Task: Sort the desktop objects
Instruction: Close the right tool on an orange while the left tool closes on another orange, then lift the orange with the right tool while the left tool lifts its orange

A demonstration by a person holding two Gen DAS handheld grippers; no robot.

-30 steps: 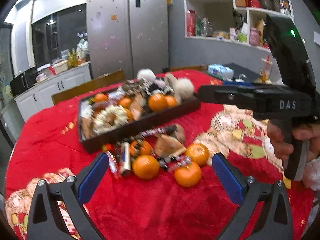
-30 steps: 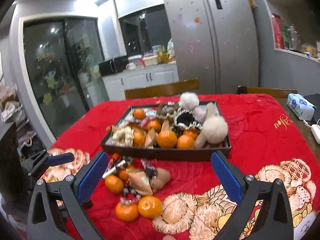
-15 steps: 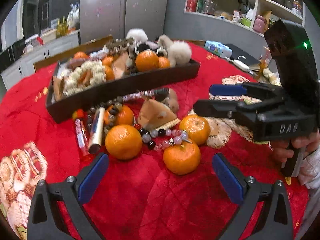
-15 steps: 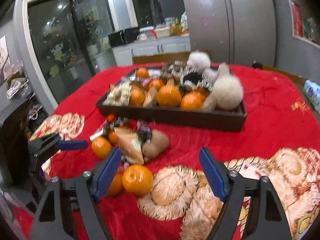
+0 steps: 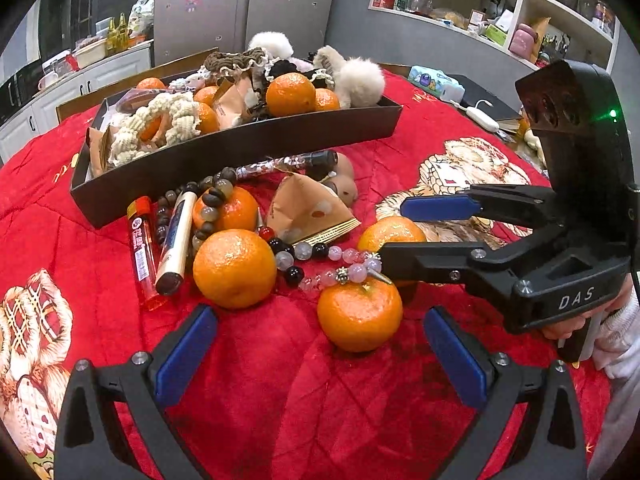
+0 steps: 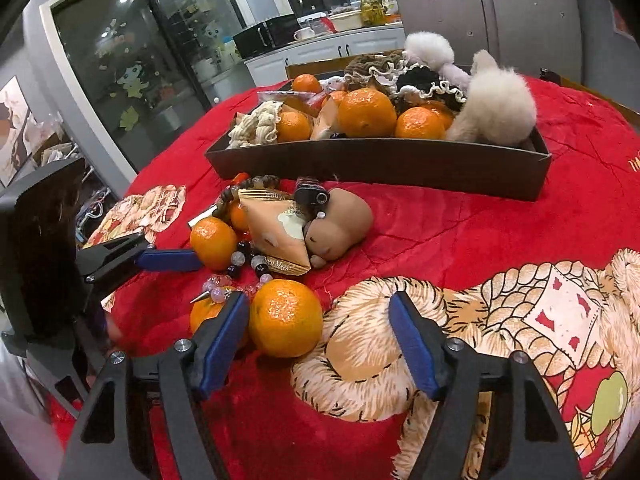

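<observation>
Loose mandarins, bead bracelets, tubes, a snack packet and a brown toy lie on the red cloth in front of a dark tray (image 5: 224, 152) full of mandarins, scrunchies and pompoms. My left gripper (image 5: 320, 356) is open, low over the cloth, with one mandarin (image 5: 359, 315) just ahead between its fingers. My right gripper (image 6: 320, 336) is open around another mandarin (image 6: 285, 322), which sits against its left finger. In the left wrist view the right gripper (image 5: 394, 232) straddles that mandarin (image 5: 390, 232).
A beaded bracelet (image 5: 320, 268) drapes between the mandarins. A red tube (image 5: 142, 248) and a cream tube (image 5: 176, 240) lie left. The packet (image 6: 276, 236) and brown toy (image 6: 340, 224) lie behind. A tissue pack (image 5: 436, 80) sits far right.
Both grippers have dropped lower and moved in toward the loose pile. The right gripper has come around a mandarin; the left has neared another.
</observation>
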